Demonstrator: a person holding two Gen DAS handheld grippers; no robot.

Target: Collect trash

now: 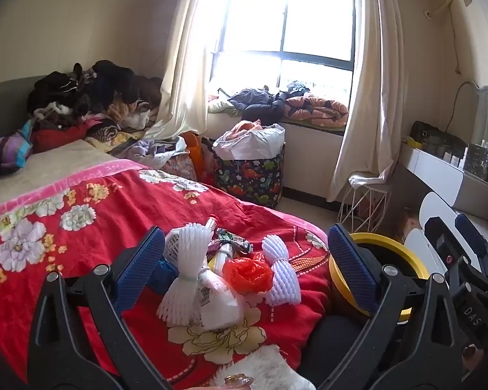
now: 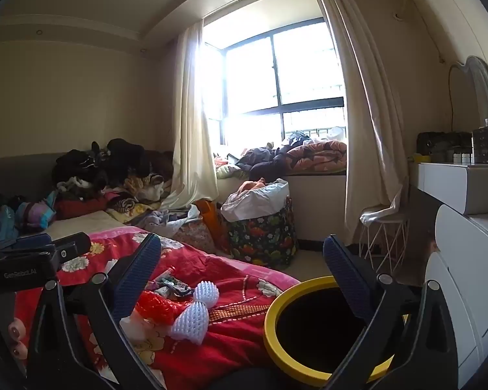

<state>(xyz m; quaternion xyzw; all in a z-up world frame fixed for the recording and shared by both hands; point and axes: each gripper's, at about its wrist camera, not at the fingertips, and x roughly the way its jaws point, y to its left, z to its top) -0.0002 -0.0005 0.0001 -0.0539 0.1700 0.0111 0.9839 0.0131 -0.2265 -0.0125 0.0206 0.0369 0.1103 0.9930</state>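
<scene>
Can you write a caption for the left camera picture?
Open left gripper hovers over trash on the red blanket, beside a yellow bin.

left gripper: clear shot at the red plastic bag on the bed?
Probably yes. The left gripper is open wide and aimed at the trash pile, with the red plastic bag lying on top between its fingers. Nothing covers it; white foam nets and a bottle crowd its sides.
</scene>
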